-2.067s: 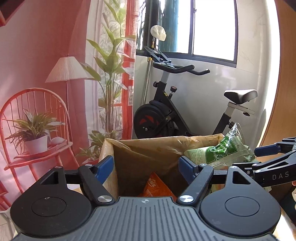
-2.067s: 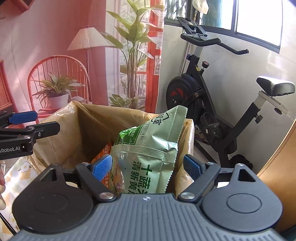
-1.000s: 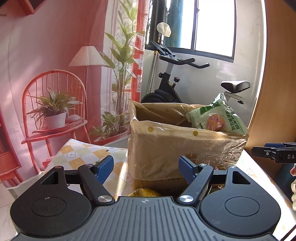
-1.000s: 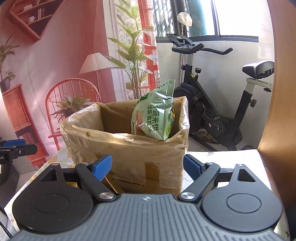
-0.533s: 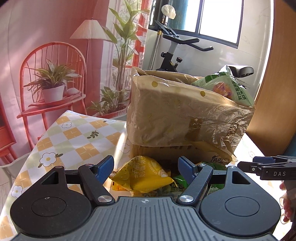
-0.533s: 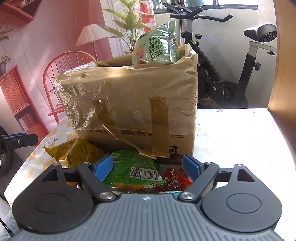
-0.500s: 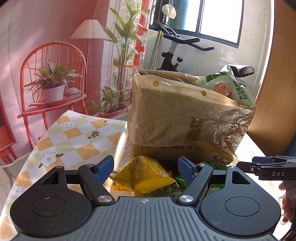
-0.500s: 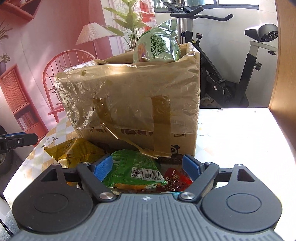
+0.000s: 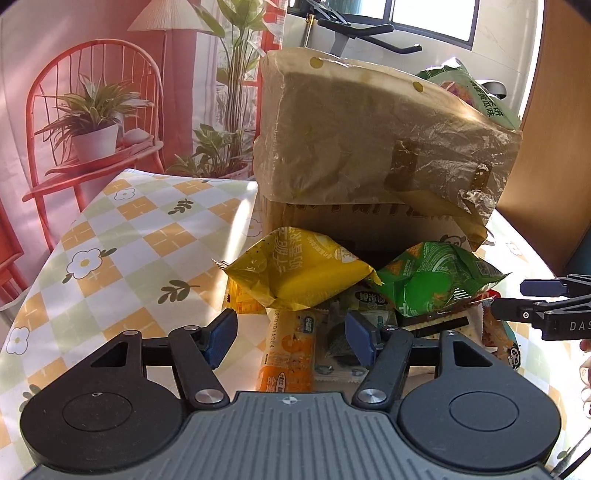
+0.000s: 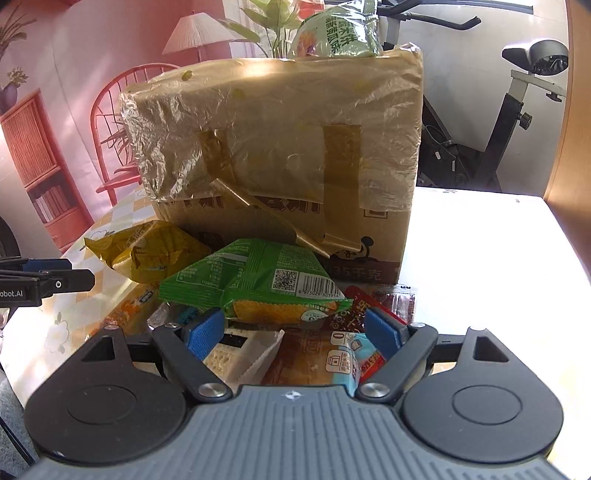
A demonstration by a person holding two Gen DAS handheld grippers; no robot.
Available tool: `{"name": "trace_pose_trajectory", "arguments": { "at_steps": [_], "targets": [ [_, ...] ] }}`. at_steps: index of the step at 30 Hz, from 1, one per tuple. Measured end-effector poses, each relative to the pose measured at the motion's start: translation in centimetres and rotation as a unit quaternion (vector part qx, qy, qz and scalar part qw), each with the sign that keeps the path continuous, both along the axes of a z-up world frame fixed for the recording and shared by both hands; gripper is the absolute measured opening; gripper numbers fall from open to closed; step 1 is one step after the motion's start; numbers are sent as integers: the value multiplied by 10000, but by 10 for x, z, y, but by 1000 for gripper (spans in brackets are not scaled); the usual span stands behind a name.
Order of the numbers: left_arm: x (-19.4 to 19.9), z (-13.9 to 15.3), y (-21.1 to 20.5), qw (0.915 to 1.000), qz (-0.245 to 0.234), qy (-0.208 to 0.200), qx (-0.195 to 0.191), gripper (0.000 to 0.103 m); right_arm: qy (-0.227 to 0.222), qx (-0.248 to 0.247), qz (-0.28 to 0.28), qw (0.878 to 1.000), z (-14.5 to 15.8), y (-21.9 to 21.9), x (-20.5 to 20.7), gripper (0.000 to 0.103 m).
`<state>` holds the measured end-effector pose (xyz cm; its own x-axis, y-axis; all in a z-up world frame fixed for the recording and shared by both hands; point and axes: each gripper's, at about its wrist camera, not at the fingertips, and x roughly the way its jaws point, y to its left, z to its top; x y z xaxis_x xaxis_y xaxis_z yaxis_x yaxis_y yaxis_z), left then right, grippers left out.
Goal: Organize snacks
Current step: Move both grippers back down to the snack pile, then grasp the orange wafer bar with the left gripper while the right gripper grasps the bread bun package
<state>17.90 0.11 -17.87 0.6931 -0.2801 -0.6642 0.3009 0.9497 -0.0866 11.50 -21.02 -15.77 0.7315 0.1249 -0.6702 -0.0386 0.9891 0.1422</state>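
A cardboard box [image 9: 369, 147] wrapped in brown plastic stands on the table; it also shows in the right wrist view [image 10: 280, 147]. A pale green snack bag [image 10: 336, 33] sticks out of its top. A pile of snacks lies in front of the box: a yellow bag [image 9: 295, 273], a green bag [image 9: 436, 280] and an orange bar [image 9: 291, 354]. My left gripper [image 9: 291, 332] is open and empty, low over the orange bar. My right gripper [image 10: 295, 328] is open and empty, low over the green bag [image 10: 258, 280] and flat packets [image 10: 317, 362].
The table has a checked flower cloth [image 9: 122, 243]. A wooden panel [image 9: 554, 129] stands at the right. An exercise bike [image 10: 517, 110] stands behind the table. A red chair with a potted plant [image 9: 92, 129] shows at the far left.
Both grippers have pulled back from the box top and dropped low to the snack pile in front of it. The pale green bag stays in the box.
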Motion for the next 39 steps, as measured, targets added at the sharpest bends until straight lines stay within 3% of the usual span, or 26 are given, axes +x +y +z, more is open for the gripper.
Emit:
{"name": "trace_pose_trajectory", "arguments": {
  "at_steps": [8,21,22,23,25,31,39],
  "targets": [
    [5,-33,-4,9994,-86,273,170,66,499,-158,34,9986,-29,1,-17,81],
    [32,-53,-6,9986,176,355,362,64,528,-342,23,9980,-53,18,14,83],
    [33,-54,-5,9985,200,365,367,62,517,-348,15,9981,-55,18,14,83],
    [33,-56,-4,9984,216,377,365,51,494,-347,7,9982,-57,17,13,83],
    [30,-58,-2,9978,267,384,460,39,452,-346,0,9984,-58,18,10,82],
    [12,-57,11,9980,435,408,212,38,415,-316,0,9986,-56,16,-1,78],
    [-1,-46,3,9987,343,282,256,38,407,-362,-98,9985,-49,14,-8,76]
  ]
}}
